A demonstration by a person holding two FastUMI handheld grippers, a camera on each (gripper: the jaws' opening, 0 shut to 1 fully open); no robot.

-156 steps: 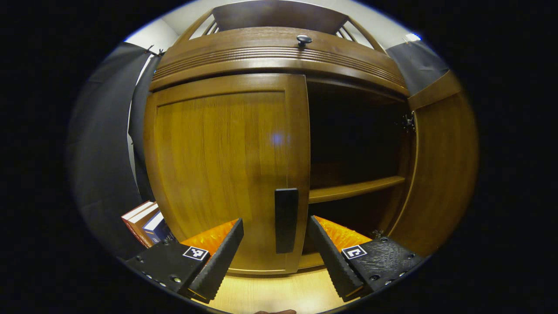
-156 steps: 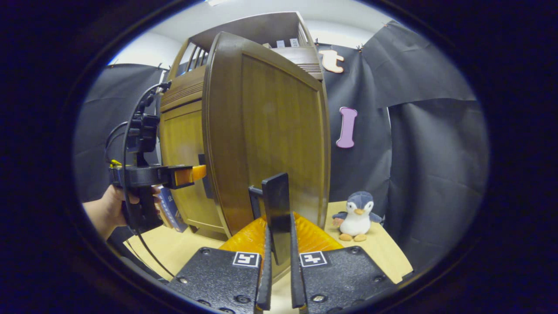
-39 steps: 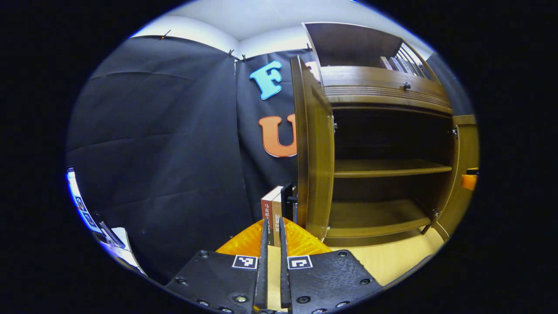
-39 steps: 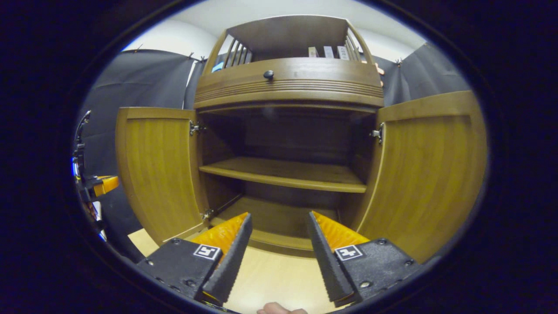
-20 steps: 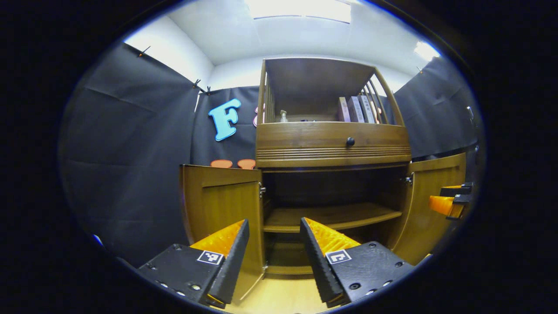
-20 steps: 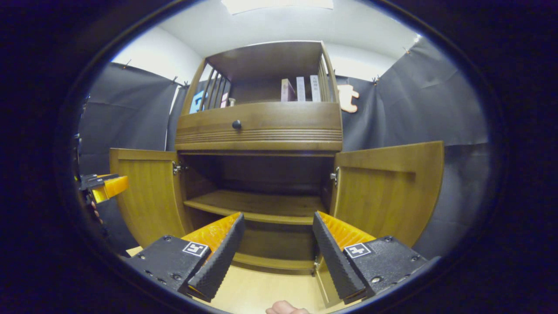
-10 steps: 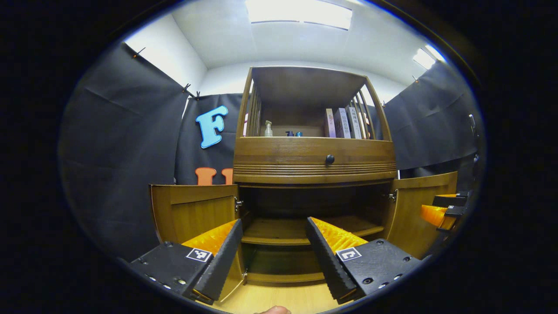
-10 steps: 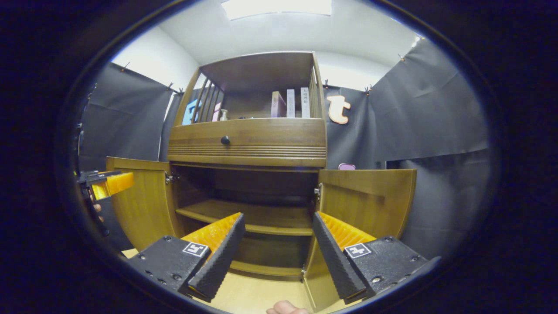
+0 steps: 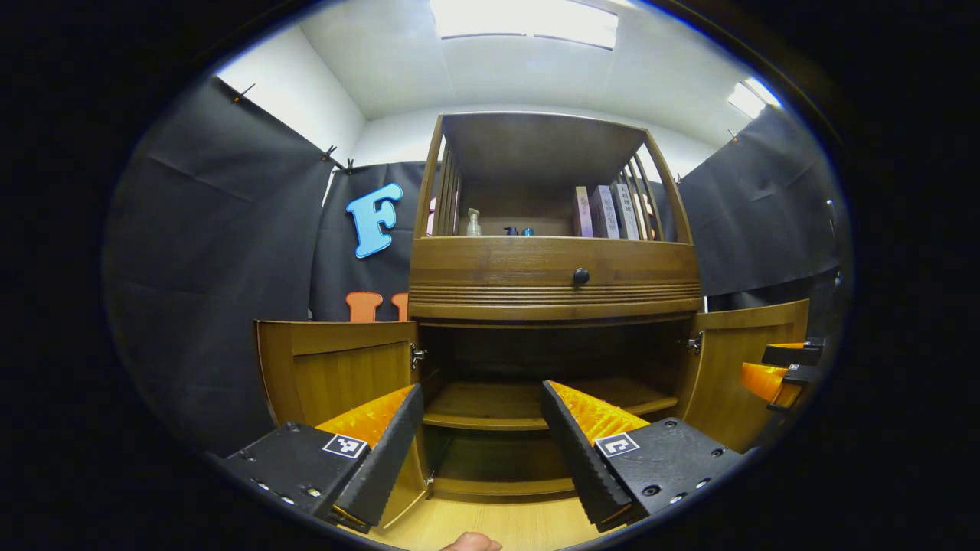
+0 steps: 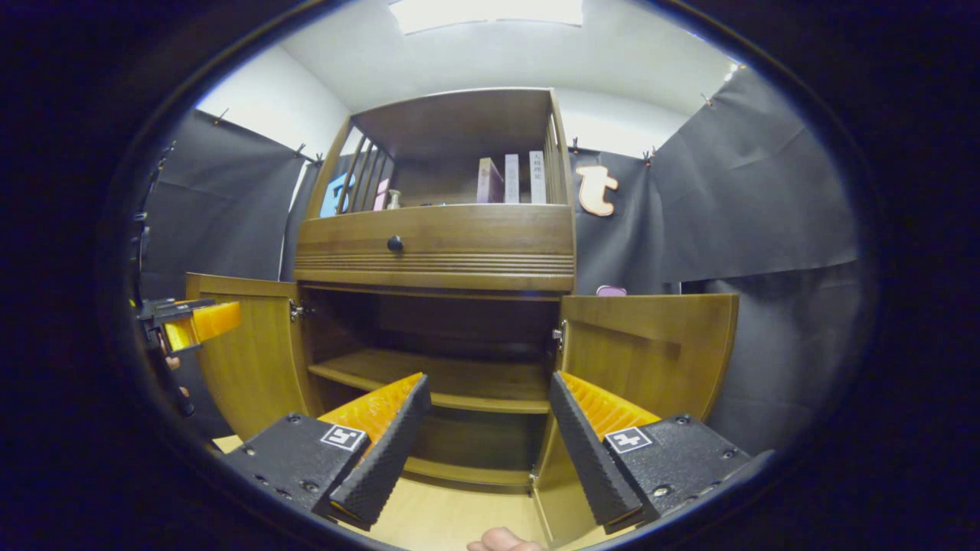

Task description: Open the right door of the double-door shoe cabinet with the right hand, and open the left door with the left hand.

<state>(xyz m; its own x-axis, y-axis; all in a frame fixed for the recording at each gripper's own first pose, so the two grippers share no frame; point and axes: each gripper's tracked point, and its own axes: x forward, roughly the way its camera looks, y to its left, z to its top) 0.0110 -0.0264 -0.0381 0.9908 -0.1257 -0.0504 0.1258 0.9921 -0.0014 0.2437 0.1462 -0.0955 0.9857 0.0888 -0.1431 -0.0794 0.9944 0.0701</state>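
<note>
The brown wooden double-door shoe cabinet (image 9: 551,283) stands on the pale tabletop (image 10: 452,516) ahead of me, its left door (image 9: 337,375) and right door (image 10: 647,348) both swung wide. My left tongs (image 9: 478,448) and right tongs (image 10: 486,451) hang apart, empty; I judge nothing is left.

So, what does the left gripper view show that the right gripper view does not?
Left gripper view: the right gripper, far off, in front of the right door. Right gripper view: the left gripper, far off, in front of the left door. Both: the cabinet with both doors open, its knob, books on top, and each camera's own gripper open.
</note>
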